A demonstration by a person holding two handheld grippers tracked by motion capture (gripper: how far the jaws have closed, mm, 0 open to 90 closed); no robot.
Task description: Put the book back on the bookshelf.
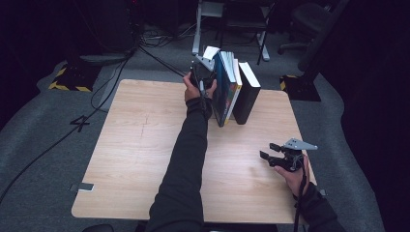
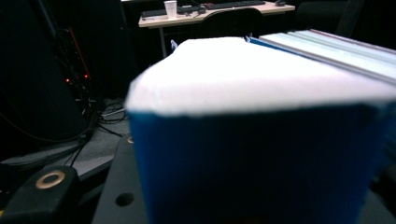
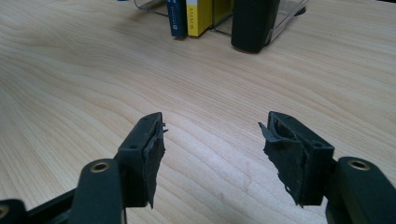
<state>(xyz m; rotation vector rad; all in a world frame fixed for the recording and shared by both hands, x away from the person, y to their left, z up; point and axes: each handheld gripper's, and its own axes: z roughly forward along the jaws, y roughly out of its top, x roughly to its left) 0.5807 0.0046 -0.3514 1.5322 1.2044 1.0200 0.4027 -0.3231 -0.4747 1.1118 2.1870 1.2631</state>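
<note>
Black jaws of the left gripper (image 1: 202, 77), at the upper middle of the high view, sit around a thick blue book (image 1: 222, 94); in the left gripper view its blue cover (image 2: 252, 163) and white page block take up most of the frame right between the jaws, so the grip reads as closed on the book. That book stands upright at the far edge of the wooden table (image 1: 145, 145), the leftmost of a short row, leaning against a yellow-spined book (image 1: 233, 96), with a black book (image 1: 246, 94) apart to the right. A clear plastic stand seems to back the row in the right gripper view, at the top of the frame.

Lower right in the high view, the right gripper (image 1: 270, 153) hovers above the bare tabletop, jaws parted with nothing between them, the worn pads (image 3: 154, 154) visibly frayed.

Judging from this, the blue book is gripped but not yet lifted clear or settled; whether it is being added to the row or drawn out cannot be told. Its cover looks stiff, its pages thick and clean.
</note>
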